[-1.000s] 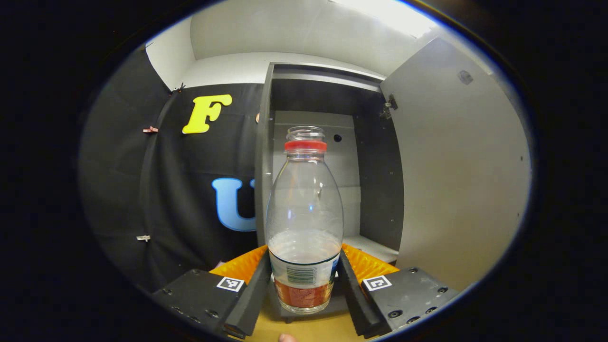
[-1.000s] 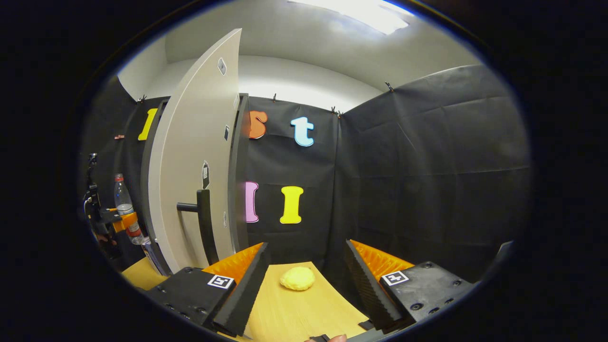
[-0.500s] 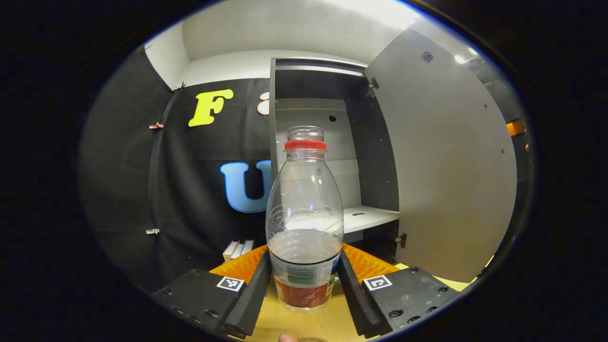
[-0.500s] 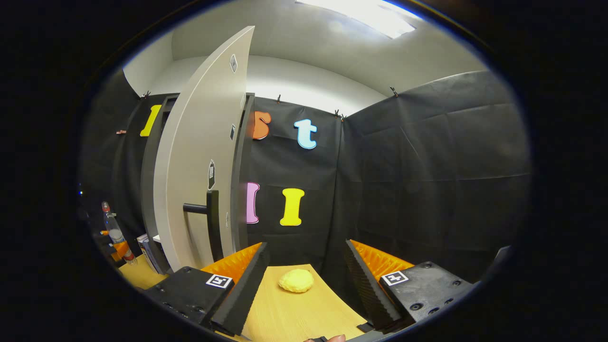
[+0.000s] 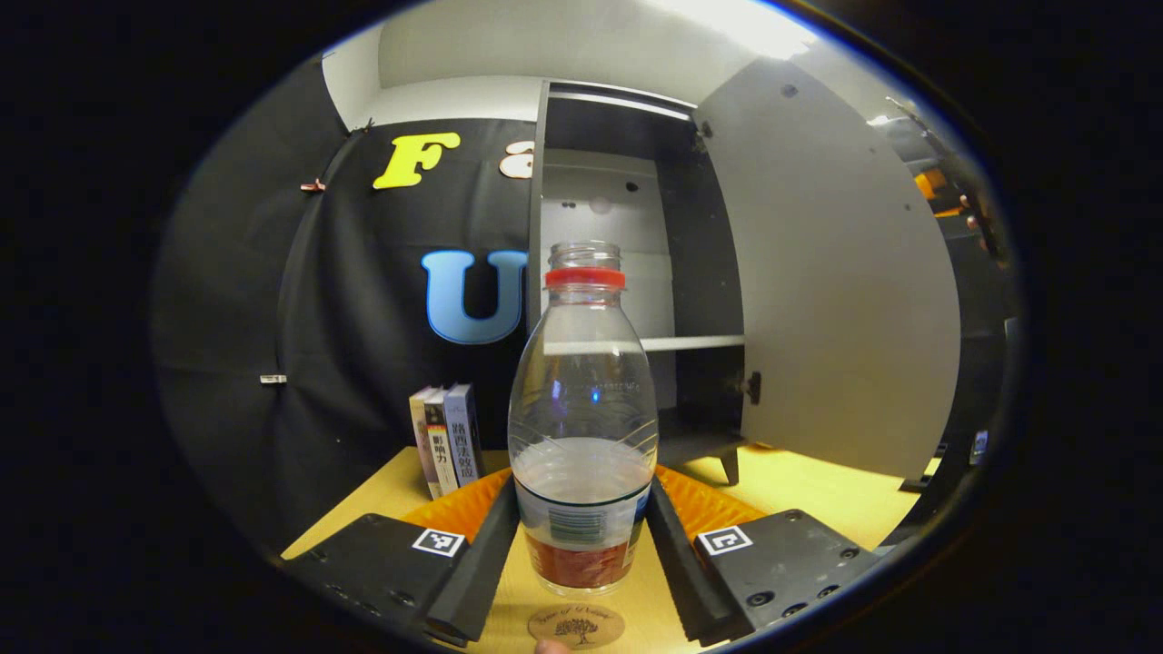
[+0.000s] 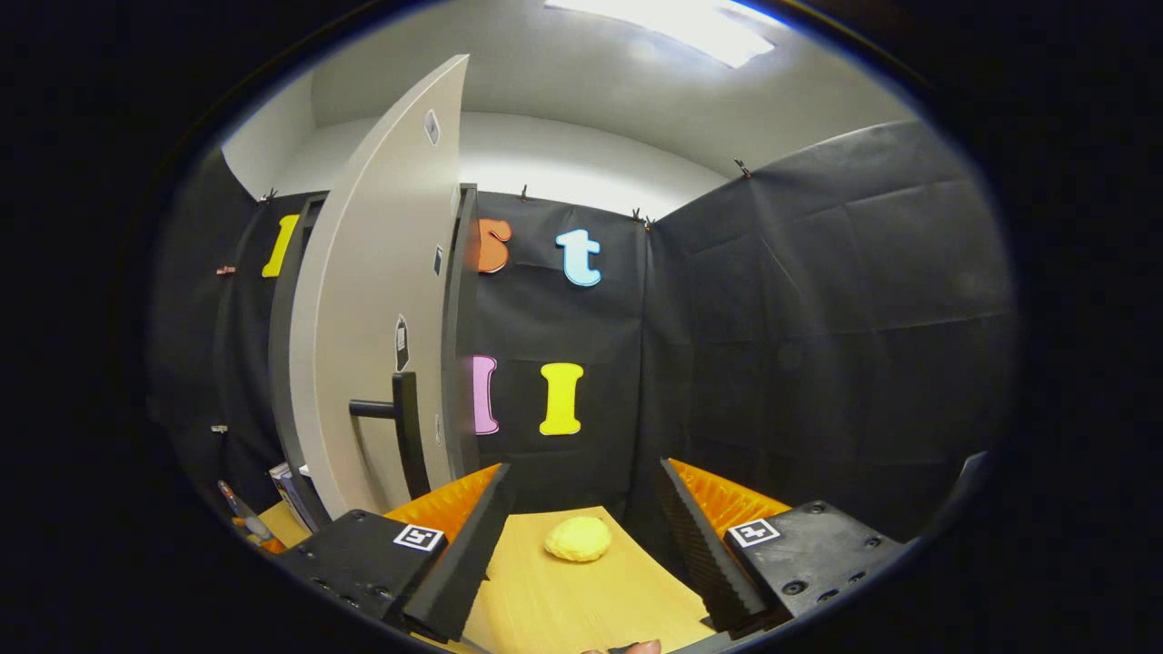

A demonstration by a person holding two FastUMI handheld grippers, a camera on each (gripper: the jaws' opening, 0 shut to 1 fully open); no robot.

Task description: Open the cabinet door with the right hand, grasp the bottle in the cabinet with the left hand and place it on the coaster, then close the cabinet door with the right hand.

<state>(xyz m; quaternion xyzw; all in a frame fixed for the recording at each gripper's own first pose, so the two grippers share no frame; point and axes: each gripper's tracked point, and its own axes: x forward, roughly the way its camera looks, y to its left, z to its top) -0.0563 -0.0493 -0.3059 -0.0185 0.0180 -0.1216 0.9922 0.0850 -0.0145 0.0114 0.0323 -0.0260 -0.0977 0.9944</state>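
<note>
Above the wooden worktop (image 5: 800,490), an upright bottle (image 5: 583,427) is clamped by the left hand-held gripper (image 5: 581,545) over the coaster (image 5: 576,626), while the right hand-held gripper (image 6: 581,545) is spread wide beside the open cabinet door (image 6: 382,300).

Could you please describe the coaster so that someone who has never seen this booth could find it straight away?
Start at the tall cabinet with its door swung open, then come forward over the wooden table to the bottle clamped in the left gripper. The coaster lies just before it: a small flat wooden disc with a dark tree emblem, unlike the upright books.
</note>
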